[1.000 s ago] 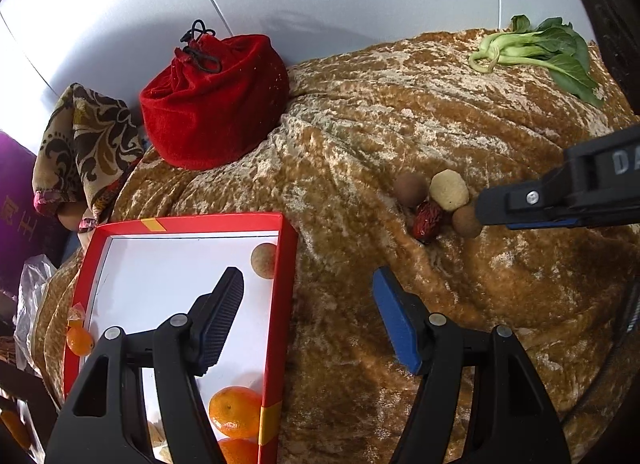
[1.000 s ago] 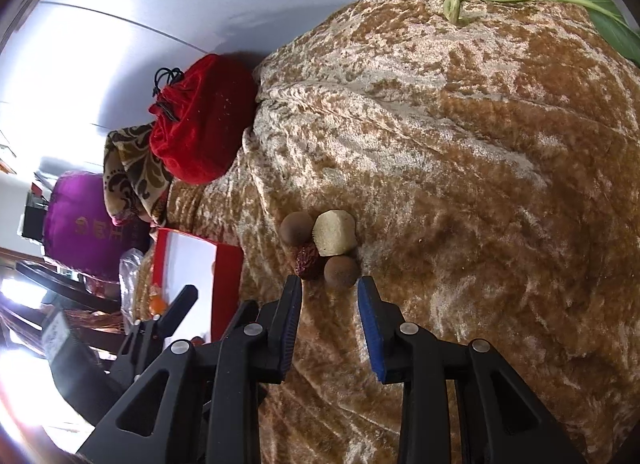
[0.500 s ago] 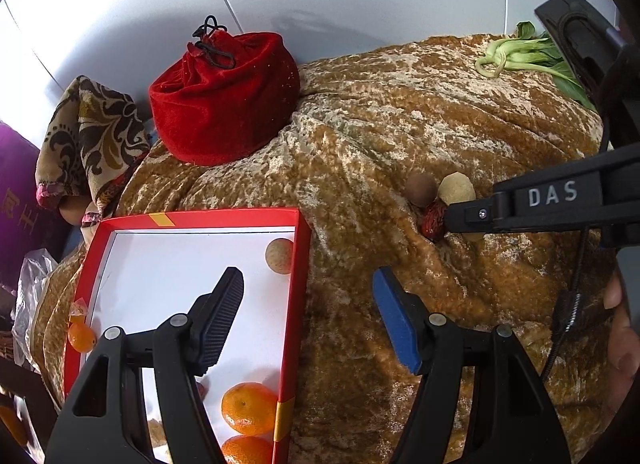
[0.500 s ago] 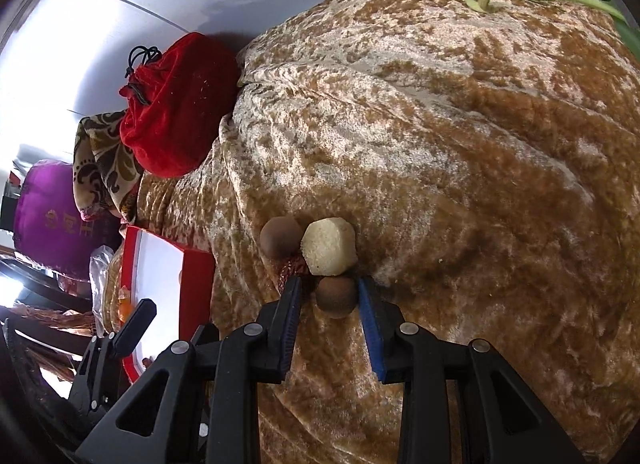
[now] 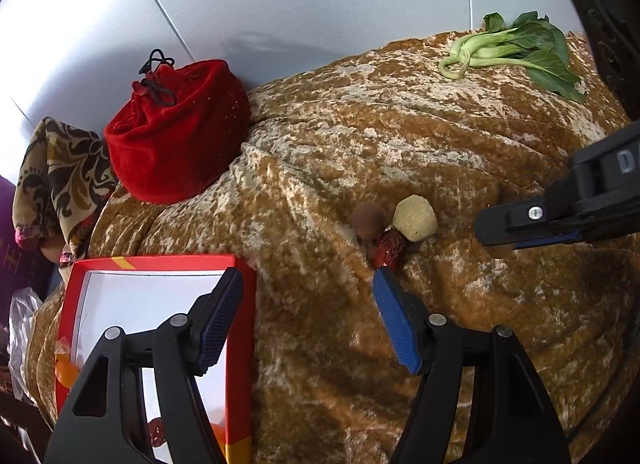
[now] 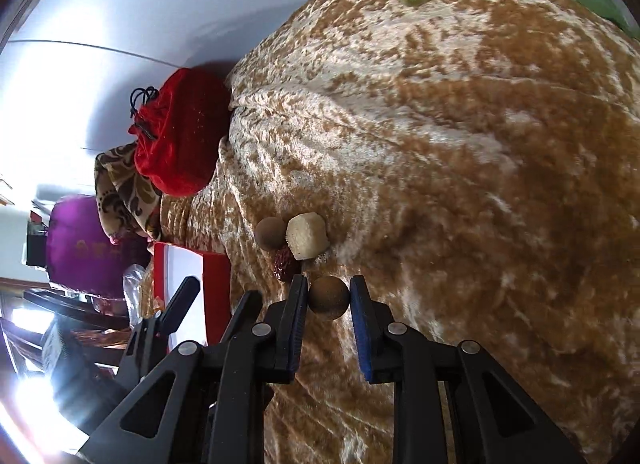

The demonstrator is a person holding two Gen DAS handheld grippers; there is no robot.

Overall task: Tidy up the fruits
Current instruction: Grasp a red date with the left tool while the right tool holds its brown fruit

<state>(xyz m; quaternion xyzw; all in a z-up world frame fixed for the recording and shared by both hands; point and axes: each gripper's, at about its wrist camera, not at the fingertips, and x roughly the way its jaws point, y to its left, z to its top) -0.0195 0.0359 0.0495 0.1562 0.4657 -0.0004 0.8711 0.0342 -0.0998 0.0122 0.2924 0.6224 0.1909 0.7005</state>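
The right hand-held gripper (image 6: 329,296) has just clamped a brown longan (image 6: 328,297) and lifted it from the cluster beside the red date (image 6: 285,269). The left hand-held gripper (image 5: 308,314) hangs released over the red box (image 5: 240,344), likely the longan's destination.

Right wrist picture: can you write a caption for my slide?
Right gripper shut on a small brown round fruit above the golden cloth, beside three other small fruits.
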